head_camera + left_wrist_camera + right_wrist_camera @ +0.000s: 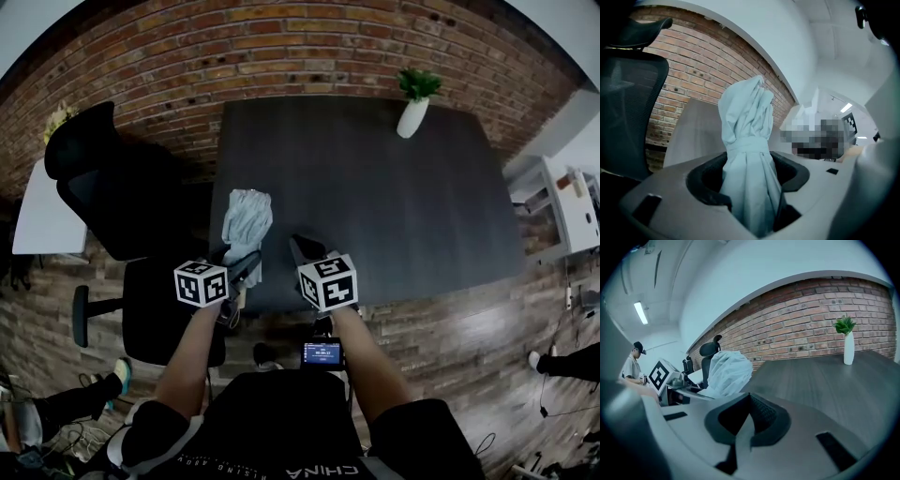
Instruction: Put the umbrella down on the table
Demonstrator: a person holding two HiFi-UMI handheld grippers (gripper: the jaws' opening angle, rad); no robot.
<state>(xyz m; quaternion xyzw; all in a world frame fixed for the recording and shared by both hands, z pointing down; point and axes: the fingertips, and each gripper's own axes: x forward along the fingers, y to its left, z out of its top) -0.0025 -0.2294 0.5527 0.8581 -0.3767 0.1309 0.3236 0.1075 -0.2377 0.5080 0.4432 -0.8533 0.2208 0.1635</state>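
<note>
Facing a brick wall [281, 47], I have the dark bench [394, 216] spread out ahead of both grippers. A black chair [98, 178] stands off to the left of my left gripper [246, 269], beside the bench. The umbrella [747, 140], folded, pale grey and tied round with its strap, is clamped in my left gripper. Its jaws stand wide on either side of the bundled cloth, and the loose end sticks out ahead of them. From the head view the umbrella reaches from that gripper over the bench's near edge. Whether it touches the top I cannot tell. My right gripper [750, 399] is just beside it, to its right, and apart from the cloth. Its jaws are together at the tips with nothing between them. Far ahead and to the right of my right gripper, a white vase [411, 117] with a green plant [418, 82] stands near the wall.
</note>
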